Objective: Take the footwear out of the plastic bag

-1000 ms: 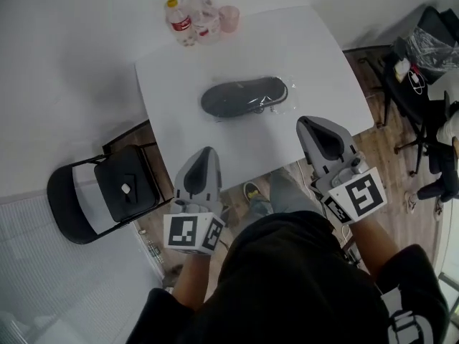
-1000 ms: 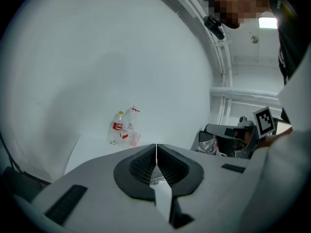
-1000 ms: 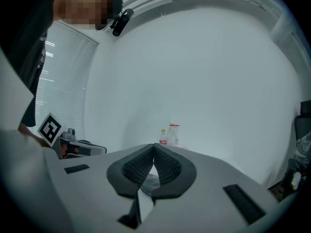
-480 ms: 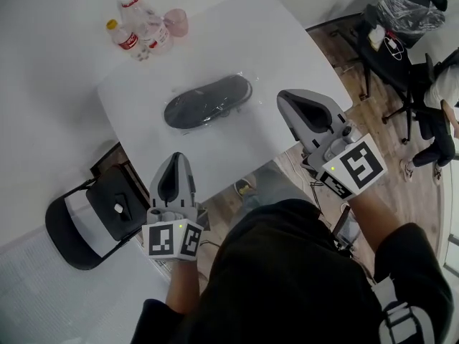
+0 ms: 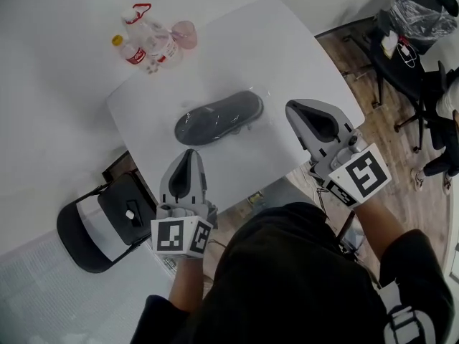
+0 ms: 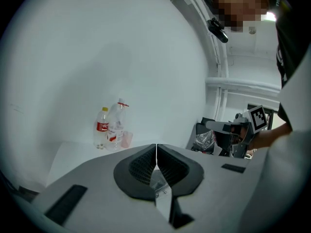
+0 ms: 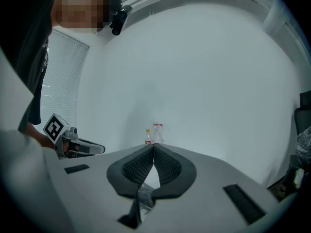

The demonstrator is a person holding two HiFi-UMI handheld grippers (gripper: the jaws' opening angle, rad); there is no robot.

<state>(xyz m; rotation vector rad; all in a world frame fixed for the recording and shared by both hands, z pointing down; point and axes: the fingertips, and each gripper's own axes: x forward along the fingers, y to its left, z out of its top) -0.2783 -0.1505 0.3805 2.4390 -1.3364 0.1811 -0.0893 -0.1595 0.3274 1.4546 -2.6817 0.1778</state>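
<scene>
1. Closest in, the person's black top (image 5: 287, 285) fills the bottom of the head view, and both forearms reach forward from it.
2. The left tool (image 5: 188, 155) is held at the near left edge of the tabletop (image 5: 287, 56), with its marker cube toward the person. In its own view the left tool (image 6: 156, 152) has its ribbed pads pressed together along one seam, with nothing caught between them.
3. The right tool (image 5: 292, 109) is held at the near right edge of the tabletop. In its own view the right tool (image 7: 153, 153) is likewise closed tight and empty. Each tool also shows off to the side in the other's view.
4. Left of the left tool and lower down, a black folding chair (image 5: 107, 221) stands on the floor beside the tabletop.
5. In the middle of the white tabletop lies the dark shoe (image 5: 219, 117). It is stretched out left to right and enclosed in the clear plastic bag (image 5: 267, 110). It sits ahead of both tools and between them, and neither one touches it.
6. At the far left corner, a red-labelled bottle (image 5: 131, 51), a taller clear bottle (image 5: 154, 38) and a pink cup (image 5: 185, 33) stand close together.
7. Farthest right, on the wooden floor, a dark office chair (image 5: 423, 56) carries a crumpled clear bag (image 5: 419, 16).
</scene>
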